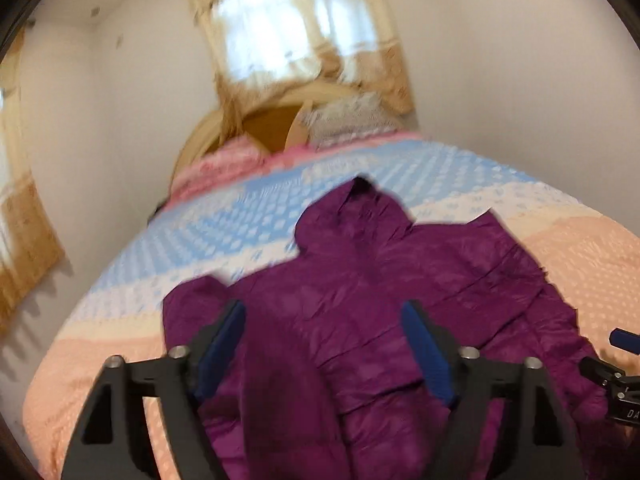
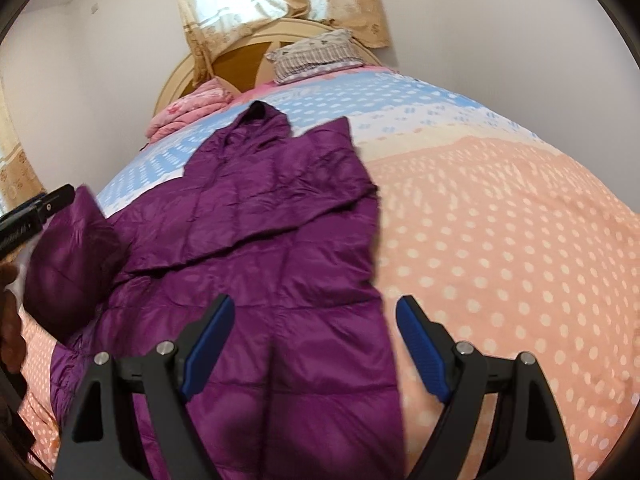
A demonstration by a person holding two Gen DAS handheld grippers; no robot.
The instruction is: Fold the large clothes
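A purple puffer jacket point(image 2: 256, 240) is spread on a dotted bedspread point(image 2: 500, 240), one sleeve folded across. Both grippers — left point(image 1: 324, 344), right point(image 2: 316, 340) — are held above it, fingers spread, nothing gripped. The slick, puffy fabric could slide from a shallow pinch, undoing the fold.

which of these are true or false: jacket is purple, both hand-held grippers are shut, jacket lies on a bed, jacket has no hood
1. The jacket is purple. True.
2. Both hand-held grippers are shut. False: the left hand-held gripper and the right hand-held gripper both stand open, holding nothing.
3. The jacket lies on a bed. True.
4. The jacket has no hood. False: a hood points toward the headboard.
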